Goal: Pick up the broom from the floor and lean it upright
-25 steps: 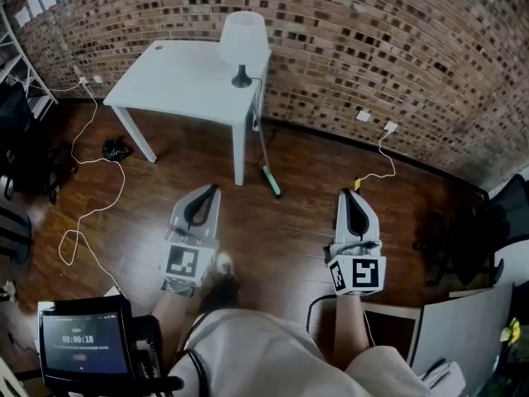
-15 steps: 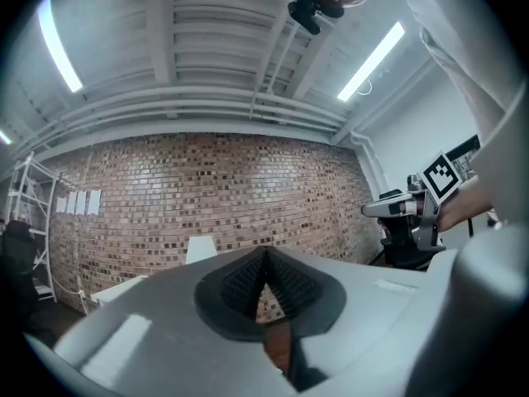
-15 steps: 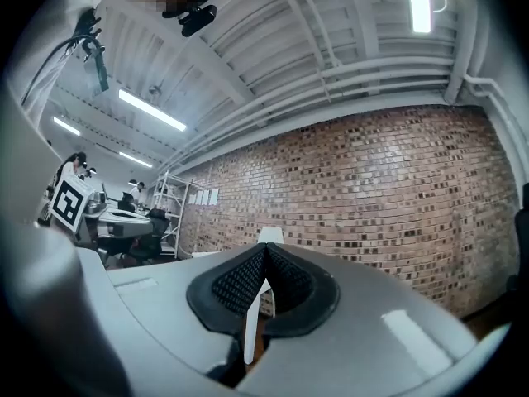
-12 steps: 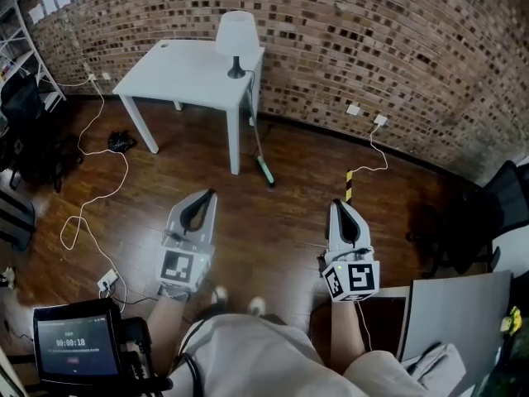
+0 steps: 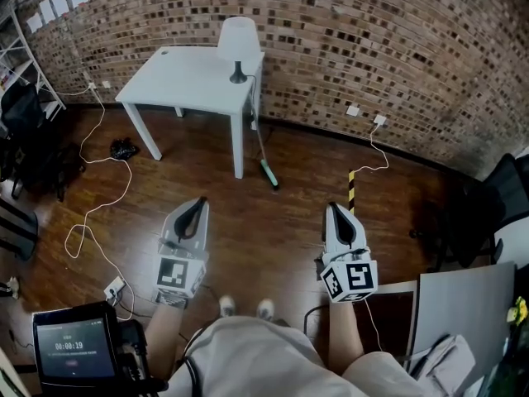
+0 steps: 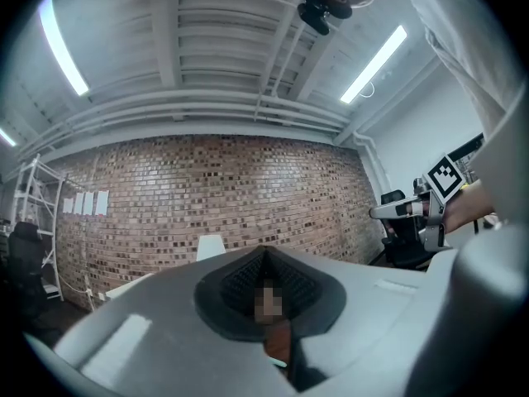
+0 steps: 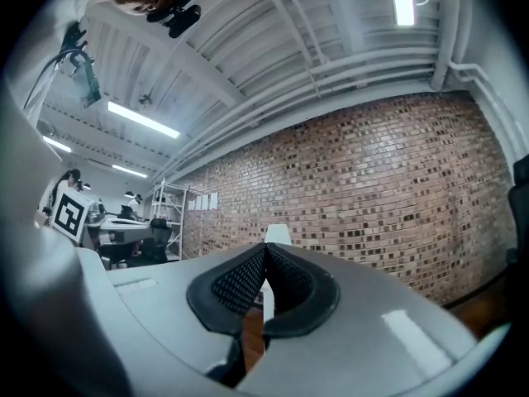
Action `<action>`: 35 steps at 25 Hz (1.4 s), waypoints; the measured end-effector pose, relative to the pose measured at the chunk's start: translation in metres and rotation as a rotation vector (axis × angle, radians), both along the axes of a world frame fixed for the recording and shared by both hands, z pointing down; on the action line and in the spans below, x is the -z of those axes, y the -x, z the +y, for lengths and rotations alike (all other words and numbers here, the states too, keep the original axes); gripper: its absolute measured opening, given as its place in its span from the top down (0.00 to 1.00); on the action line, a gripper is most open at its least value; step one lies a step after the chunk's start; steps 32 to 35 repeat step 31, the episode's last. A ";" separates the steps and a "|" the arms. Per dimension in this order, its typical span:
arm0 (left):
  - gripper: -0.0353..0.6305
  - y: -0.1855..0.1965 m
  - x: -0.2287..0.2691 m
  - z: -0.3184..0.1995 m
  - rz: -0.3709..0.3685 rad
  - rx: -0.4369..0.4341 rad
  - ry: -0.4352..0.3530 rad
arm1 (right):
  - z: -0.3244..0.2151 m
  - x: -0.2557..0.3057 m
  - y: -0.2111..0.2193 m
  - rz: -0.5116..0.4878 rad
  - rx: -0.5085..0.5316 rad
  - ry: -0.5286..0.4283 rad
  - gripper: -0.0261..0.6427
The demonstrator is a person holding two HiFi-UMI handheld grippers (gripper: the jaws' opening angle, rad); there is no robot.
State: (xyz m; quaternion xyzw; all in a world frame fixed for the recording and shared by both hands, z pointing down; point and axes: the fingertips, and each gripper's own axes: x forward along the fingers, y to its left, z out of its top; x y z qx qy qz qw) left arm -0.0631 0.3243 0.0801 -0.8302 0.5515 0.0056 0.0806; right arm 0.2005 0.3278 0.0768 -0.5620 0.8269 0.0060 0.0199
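Note:
The broom has a thin pale handle and a green head. It leans upright against the right edge of the white table, with its head on the wooden floor. My left gripper and right gripper hover level in the foreground, well short of the broom, and both point toward the brick wall. In the left gripper view the left gripper is shut with nothing held. The right gripper is shut and empty in the right gripper view.
A white lamp stands on the table's right corner. White cables and a power strip lie on the floor at left. A black-yellow striped strip lies ahead of my right gripper. Dark chairs stand right.
Both grippers have drawn back from the table and sit lower in the head view. The broom stays leaning on the table. The person's feet have shifted back.

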 end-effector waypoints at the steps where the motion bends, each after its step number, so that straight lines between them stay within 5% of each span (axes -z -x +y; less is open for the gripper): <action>1: 0.94 0.001 0.000 0.000 0.000 -0.004 -0.003 | 0.000 0.000 0.004 0.018 0.004 0.000 0.94; 8: 0.94 0.009 -0.003 -0.005 0.000 -0.005 0.002 | -0.004 -0.002 0.023 0.088 0.007 0.013 0.94; 35: 0.94 0.009 -0.011 -0.011 -0.011 -0.035 0.009 | -0.003 -0.009 0.029 0.077 -0.020 0.018 0.94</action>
